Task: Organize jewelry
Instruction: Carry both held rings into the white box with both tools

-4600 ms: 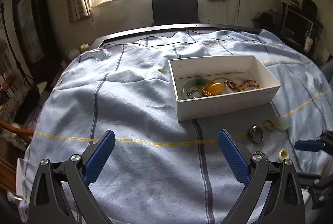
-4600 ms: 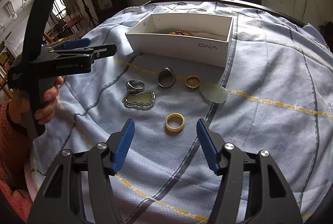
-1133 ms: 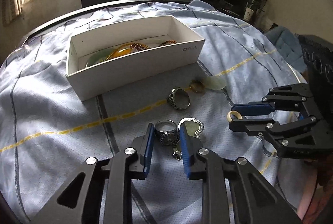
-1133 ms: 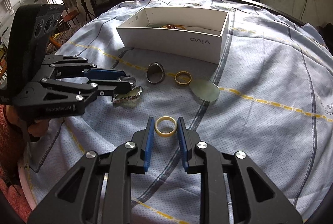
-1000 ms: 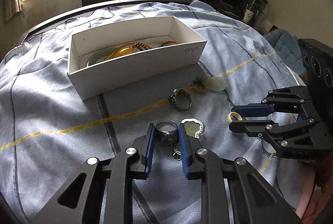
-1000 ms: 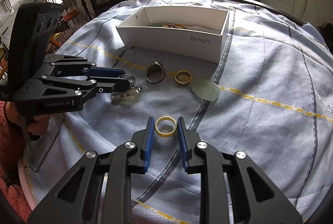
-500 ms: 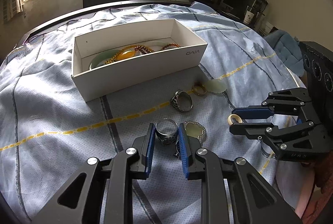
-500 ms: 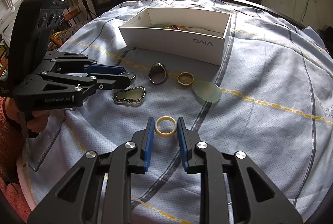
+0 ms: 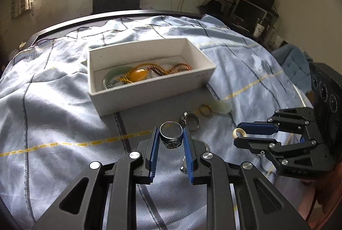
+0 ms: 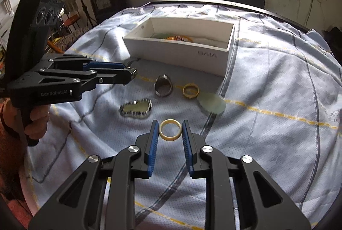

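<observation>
Left gripper (image 9: 171, 140) partly hides the pendant (image 9: 205, 146) beneath its silver ring (image 9: 171, 136).

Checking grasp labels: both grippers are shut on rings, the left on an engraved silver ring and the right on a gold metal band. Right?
Not quite. The right gripper holds a cream ring, as the right wrist view shows; the gold band lies on the cloth. The left gripper does hold the silver ring.

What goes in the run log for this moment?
left claw: shut on silver ring | right claw: shut on cream ring | white box: not reached
</observation>
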Action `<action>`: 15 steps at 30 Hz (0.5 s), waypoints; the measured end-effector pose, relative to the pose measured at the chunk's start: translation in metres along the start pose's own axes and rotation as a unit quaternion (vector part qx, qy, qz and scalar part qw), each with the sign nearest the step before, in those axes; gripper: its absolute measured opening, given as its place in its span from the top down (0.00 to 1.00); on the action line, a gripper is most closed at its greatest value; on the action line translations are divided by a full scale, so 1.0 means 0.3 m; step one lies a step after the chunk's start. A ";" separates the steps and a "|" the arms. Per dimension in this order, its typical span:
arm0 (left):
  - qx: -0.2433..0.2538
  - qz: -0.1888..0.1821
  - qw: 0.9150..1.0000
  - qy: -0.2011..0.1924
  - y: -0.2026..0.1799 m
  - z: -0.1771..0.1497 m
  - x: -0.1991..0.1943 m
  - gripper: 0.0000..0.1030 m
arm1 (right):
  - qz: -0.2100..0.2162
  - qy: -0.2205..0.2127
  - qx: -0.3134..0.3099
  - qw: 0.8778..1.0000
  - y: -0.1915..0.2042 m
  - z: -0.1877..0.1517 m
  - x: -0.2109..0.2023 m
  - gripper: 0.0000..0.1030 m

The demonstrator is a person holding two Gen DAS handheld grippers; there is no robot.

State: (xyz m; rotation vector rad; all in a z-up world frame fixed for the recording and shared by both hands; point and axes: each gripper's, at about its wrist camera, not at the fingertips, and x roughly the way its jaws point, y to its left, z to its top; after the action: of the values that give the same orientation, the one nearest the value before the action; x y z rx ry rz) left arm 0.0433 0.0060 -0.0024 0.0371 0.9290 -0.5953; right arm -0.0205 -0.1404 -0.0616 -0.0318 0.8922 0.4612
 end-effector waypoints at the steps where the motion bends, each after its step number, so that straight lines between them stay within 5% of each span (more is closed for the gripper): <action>1: -0.005 0.000 1.000 -0.002 0.007 0.010 -0.006 0.78 | 0.000 -0.006 0.003 1.000 -0.002 0.016 -0.011 0.79; 10: -0.035 0.026 0.999 -0.011 0.061 0.198 -0.043 0.78 | -0.010 -0.045 0.028 0.999 -0.030 0.247 -0.068 0.79; 15: -0.048 0.047 0.998 0.016 0.094 0.268 0.036 0.78 | -0.006 -0.018 0.062 0.998 -0.085 0.397 0.028 0.79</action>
State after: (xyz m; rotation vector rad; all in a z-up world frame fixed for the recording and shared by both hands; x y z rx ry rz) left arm 0.1217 0.0021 0.0321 0.0047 0.9802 -0.4643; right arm 0.0827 -0.1347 0.0033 0.0840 0.8831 0.3936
